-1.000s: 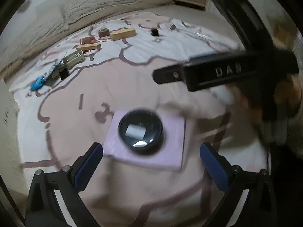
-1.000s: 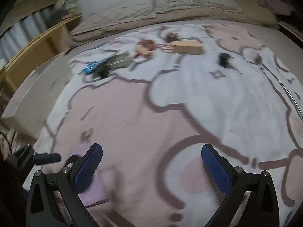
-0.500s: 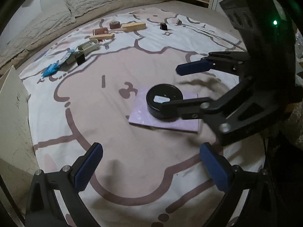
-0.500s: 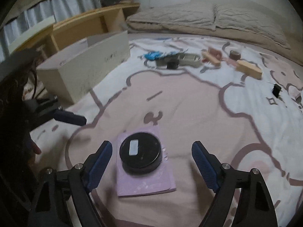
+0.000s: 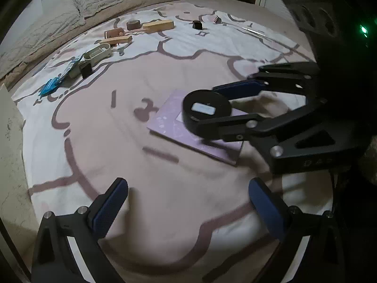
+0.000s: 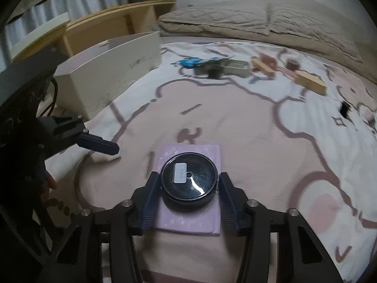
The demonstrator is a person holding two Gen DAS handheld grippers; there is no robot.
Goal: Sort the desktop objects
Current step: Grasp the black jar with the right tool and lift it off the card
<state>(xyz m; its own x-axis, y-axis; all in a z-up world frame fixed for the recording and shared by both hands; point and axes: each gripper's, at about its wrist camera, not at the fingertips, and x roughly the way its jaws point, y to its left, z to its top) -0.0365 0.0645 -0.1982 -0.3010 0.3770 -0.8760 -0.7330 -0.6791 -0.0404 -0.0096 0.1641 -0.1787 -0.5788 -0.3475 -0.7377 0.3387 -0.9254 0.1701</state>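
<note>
A round black tin [image 6: 188,179] with a white label sits on a lilac notebook [image 6: 186,221] on the bed. My right gripper [image 6: 188,188] has its blue pads on both sides of the tin, closed against it. In the left wrist view the same tin [image 5: 206,112] and notebook [image 5: 167,122] lie ahead to the right, with the right gripper [image 5: 212,108] around the tin. My left gripper [image 5: 186,202] is open and empty, low over the pink blanket, to the left of the notebook.
A row of small items lies at the far side: blue packet [image 5: 50,85], grey case [image 5: 97,53], wooden blocks [image 5: 157,26], tape roll [image 5: 133,24], black clip [image 5: 196,24]. A white box [image 6: 110,70] stands at the left. Pillows [image 6: 259,21] lie behind.
My right gripper swung over to the notebook, moved in around the black tin and closed on it. My left gripper pulled back from over the tin, staying open.
</note>
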